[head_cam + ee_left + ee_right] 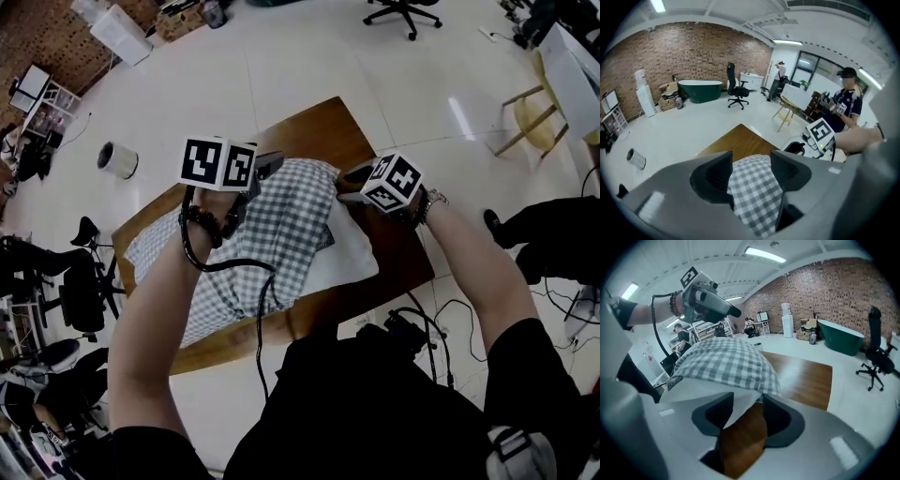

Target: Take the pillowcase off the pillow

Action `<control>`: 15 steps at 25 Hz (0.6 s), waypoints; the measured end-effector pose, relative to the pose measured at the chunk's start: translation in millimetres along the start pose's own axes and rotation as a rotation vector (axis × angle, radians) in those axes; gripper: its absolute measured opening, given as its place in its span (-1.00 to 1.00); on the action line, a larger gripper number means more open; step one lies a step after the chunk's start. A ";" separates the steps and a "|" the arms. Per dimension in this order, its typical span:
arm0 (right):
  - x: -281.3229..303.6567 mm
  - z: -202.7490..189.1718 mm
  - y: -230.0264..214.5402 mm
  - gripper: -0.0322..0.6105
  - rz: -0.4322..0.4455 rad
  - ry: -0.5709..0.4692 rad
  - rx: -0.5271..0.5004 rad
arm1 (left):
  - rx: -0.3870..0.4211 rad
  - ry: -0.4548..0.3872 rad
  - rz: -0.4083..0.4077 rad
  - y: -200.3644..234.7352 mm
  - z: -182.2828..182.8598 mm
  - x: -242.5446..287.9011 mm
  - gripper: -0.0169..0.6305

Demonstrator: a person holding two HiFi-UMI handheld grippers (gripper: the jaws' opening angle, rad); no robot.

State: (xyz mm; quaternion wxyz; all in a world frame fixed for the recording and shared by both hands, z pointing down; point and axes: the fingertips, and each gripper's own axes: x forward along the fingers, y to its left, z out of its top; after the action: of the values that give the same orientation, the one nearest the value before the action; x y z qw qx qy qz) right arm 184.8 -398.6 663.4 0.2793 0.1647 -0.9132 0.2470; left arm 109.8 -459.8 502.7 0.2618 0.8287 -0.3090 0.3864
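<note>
1. Pale floor (281, 56) all round.
2. Wooden table (319, 127), set diagonally in the head view.
3. Grey-and-white checked pillowcase (272, 234) lies along the table and is on the pillow, covering most of it.
4. White pillow (347, 262) shows bare along the pillowcase's open edge on the right gripper's side and rests on the table.
5. Left gripper (270, 167) is over the far end of the pillowcase. In the left gripper view its jaws stand apart (751, 176), with checked cloth (754, 192) showing in the gap; no clamp on it.
6. Right gripper (347, 185) is at the bare pillow edge. In the right gripper view its jaws are apart (743, 416). A white pillow corner (736, 406) pokes in beside one jaw, with table wood (806, 376) visible between them. Nothing is gripped.
7. Black cable (260, 319) hangs from the left wrist across the pillowcase.
</note>
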 end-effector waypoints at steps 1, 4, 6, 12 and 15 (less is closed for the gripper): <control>-2.8 3.3 -8.9 -0.27 0.026 -0.005 0.028 | 0.041 0.029 -0.018 2.5 10.5 11.3 -0.15; -15.9 10.5 -40.6 -0.22 0.121 -0.020 0.131 | 0.157 0.133 -0.086 6.7 45.9 56.5 -0.10; -14.8 9.2 -56.7 -0.18 0.184 -0.028 0.196 | 0.232 0.209 -0.143 11.2 54.4 89.0 -0.05; 0.1 10.2 -72.5 0.00 0.361 -0.070 0.348 | 0.383 0.404 -0.335 14.2 37.1 149.3 0.05; 8.1 13.6 -77.8 0.06 0.423 -0.096 0.418 | 0.355 0.494 -0.390 21.2 22.7 172.7 0.05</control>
State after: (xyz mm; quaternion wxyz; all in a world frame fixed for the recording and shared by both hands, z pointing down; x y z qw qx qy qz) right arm 206.8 -471.4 686.3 0.1380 0.0365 -0.8687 0.4743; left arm 193.8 -542.8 632.6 0.2496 0.7861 -0.0005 0.5655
